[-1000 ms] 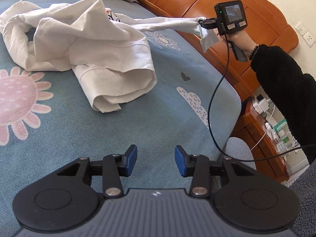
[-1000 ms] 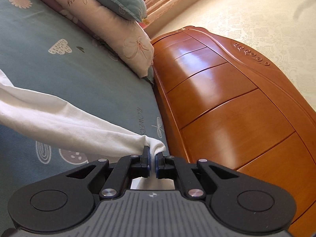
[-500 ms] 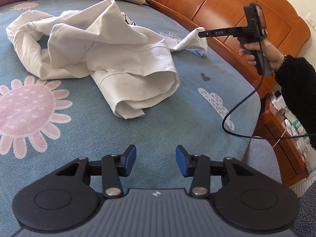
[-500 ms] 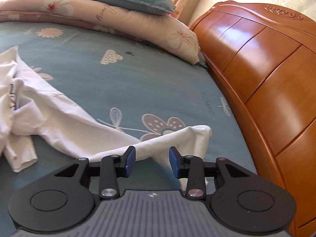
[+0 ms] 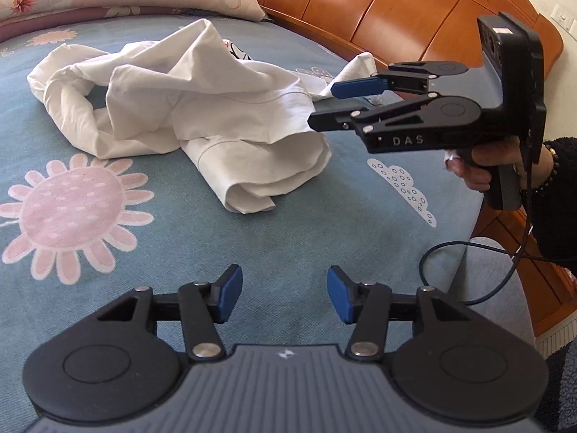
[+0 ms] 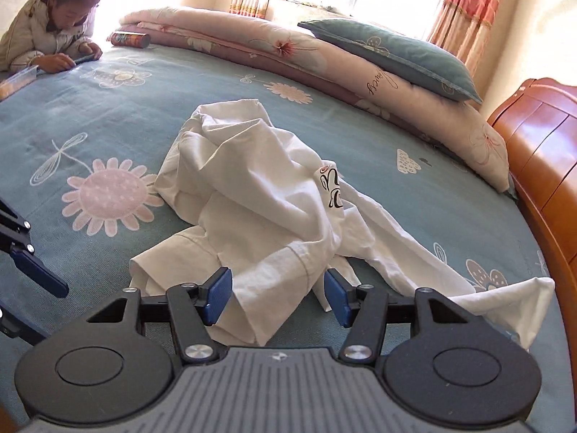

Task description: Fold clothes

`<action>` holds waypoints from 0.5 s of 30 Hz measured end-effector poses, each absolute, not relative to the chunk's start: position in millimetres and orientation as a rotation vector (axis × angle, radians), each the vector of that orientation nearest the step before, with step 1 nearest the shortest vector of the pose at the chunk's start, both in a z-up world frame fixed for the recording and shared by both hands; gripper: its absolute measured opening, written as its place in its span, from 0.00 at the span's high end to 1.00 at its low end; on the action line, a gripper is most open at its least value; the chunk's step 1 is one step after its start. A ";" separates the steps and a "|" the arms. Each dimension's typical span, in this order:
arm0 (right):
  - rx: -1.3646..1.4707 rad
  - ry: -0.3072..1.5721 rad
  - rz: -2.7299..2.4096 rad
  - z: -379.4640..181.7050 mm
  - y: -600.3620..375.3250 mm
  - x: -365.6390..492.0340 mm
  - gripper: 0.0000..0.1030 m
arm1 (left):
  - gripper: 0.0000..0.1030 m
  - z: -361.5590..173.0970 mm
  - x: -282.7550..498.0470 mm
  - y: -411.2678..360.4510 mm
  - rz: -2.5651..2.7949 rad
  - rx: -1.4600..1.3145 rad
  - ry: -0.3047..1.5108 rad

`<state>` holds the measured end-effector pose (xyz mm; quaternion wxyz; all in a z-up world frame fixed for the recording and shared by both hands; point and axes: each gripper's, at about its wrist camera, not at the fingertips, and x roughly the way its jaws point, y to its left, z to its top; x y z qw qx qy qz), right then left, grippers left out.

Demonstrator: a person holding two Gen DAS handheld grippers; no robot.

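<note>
On the blue flowered bedsheet (image 6: 119,115) my crumpled white cotton shirt (image 6: 259,195) lay unfolded | both jaws had just been opening: right gripper (image 6: 277,294) empty above its hem, left gripper (image 5: 280,297) empty | step: regrasping, probably the hem | next: spread it flat.

Blue flowered bed (image 6: 450,216) carries a crumpled white garment (image 6: 259,198) and stacked pillows (image 6: 360,68).

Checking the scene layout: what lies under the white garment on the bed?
The white garment lies crumpled on the blue flower-print bedsheet. Sheet shows all round it; whatever sits beneath its folds is covered and cannot be seen.
</note>
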<state>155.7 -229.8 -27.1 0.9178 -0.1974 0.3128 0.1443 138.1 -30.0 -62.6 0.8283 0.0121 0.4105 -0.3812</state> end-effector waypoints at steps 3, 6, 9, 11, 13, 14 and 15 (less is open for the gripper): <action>-0.362 0.637 0.305 -27.9 -222.8 152.5 0.41 | 0.50 -53.6 148.2 -22.4 -0.749 0.053 0.785; -0.279 0.630 0.295 -30.2 -223.5 147.9 0.37 | 0.49 -42.1 174.7 -14.9 -0.688 0.092 0.683; -0.177 0.636 0.269 -34.9 -228.7 139.9 0.37 | 0.43 -37.4 211.5 -13.7 -0.615 0.159 0.598; -0.118 0.651 0.261 -39.2 -232.9 134.9 0.35 | 0.43 -39.0 234.4 -15.5 -0.608 0.185 0.573; -0.070 0.677 0.263 -45.1 -236.5 129.2 0.35 | 0.41 -43.2 255.9 -20.3 -0.661 0.227 0.562; -0.060 0.686 0.263 -47.4 -238.0 126.5 0.35 | 0.41 -46.0 264.2 -23.5 -0.685 0.256 0.553; -0.061 0.693 0.262 -48.8 -239.3 124.1 0.35 | 0.39 -48.8 272.3 -26.8 -0.710 0.286 0.543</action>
